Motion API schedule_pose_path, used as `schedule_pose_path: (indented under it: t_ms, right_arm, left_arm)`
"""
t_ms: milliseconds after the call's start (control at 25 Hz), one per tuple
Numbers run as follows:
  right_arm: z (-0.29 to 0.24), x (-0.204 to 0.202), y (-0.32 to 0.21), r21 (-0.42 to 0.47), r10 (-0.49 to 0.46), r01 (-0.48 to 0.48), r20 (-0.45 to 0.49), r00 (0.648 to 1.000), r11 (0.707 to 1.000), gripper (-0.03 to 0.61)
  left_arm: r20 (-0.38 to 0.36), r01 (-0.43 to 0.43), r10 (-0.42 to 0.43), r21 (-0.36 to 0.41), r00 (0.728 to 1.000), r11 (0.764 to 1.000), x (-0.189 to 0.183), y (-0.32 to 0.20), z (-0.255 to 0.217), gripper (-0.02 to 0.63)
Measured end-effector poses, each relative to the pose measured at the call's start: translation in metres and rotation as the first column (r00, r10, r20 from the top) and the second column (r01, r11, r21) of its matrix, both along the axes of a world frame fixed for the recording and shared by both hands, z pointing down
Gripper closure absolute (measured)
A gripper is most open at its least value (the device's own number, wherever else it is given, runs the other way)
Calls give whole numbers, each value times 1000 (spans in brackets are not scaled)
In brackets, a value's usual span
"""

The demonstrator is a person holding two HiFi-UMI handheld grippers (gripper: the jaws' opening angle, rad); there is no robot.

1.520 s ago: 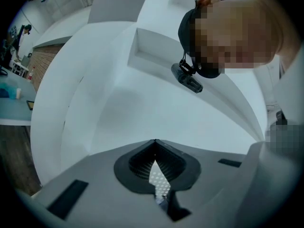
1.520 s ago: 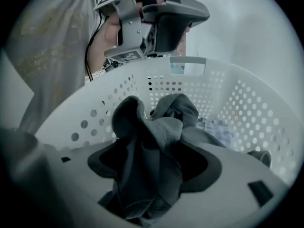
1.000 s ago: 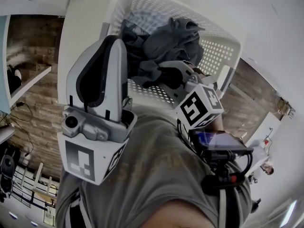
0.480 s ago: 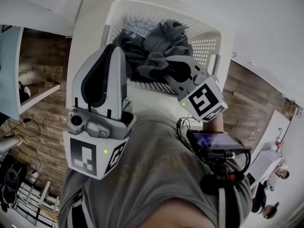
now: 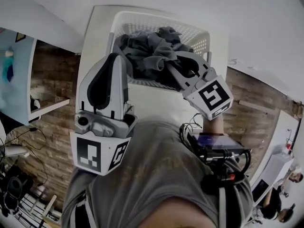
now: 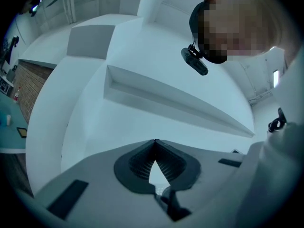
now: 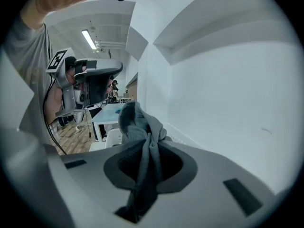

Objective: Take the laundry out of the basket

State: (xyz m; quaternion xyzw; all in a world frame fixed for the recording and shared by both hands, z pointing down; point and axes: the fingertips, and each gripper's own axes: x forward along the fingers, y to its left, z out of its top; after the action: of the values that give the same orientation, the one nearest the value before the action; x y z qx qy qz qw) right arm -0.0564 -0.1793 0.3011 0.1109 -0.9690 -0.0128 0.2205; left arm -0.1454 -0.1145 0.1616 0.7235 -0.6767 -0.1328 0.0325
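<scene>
A white perforated laundry basket (image 5: 156,15) stands on a white table top at the top of the head view, and a heap of grey clothes (image 5: 137,51) fills it. My right gripper (image 5: 173,63) hovers over the basket's near right part, shut on a bunched grey garment (image 7: 141,127) that hangs down between its pads and still trails into the heap. My left gripper (image 5: 116,57) is held upright at the basket's near left corner, jaws shut with nothing in them; in its own view the left gripper's (image 6: 154,142) tips meet against bare white walls.
The white table top (image 5: 97,39) carries the basket, with brown plank floor (image 5: 52,122) to its left and right. A black device with cables (image 5: 216,146) hangs at my chest. My left gripper's marker cube (image 7: 57,59) shows in the right gripper view.
Both grippers have risen. The right one has drawn the grey garment up out of the heap and tipped more level. The basket now looks smaller and farther away.
</scene>
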Motion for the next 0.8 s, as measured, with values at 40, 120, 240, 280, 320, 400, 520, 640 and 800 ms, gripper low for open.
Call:
schedule_pose_path:
  t_ms: [40, 120, 240, 280, 320, 400, 520, 640, 800]
  right_arm:
    - [-6, 1, -2, 5, 10, -10, 21, 1000, 1000, 525]
    - [-19, 4, -5, 14, 31, -32, 67, 997, 999, 525]
    - [-40, 9, -4, 22, 66, -69, 138, 988, 997, 526]
    - [-47, 11, -3, 25, 76, -81, 159, 984, 996, 526]
    - [-53, 14, -3, 31, 86, -93, 178, 980, 995, 526]
    - [-68, 19, -6, 47, 105, -118, 219, 970, 992, 528]
    - [-95, 27, -11, 74, 126, -152, 284, 951, 986, 528]
    - [-124, 35, -6, 109, 134, -180, 339, 931, 978, 528]
    - [-158, 47, 1, 146, 149, -224, 399, 905, 964, 528]
  left_arm:
    - [6, -1, 1, 5, 1000, 1000, 1, 1, -2, 606]
    - [18, -1, 1, 14, 1000, 1000, 5, 6, -6, 606]
    - [32, 2, -3, 28, 999, 1000, 9, 18, -11, 606]
    - [37, 4, -5, 33, 999, 999, 10, 22, -13, 606]
    - [42, 5, -7, 39, 999, 999, 10, 26, -14, 605]
    - [50, 6, -8, 50, 999, 999, 12, 31, -17, 606]
    - [64, 0, -5, 68, 998, 998, 17, 35, -20, 606]
    - [74, -8, 2, 87, 997, 996, 21, 45, -27, 606]
    - [77, -20, 12, 108, 997, 994, 22, 57, -33, 606]
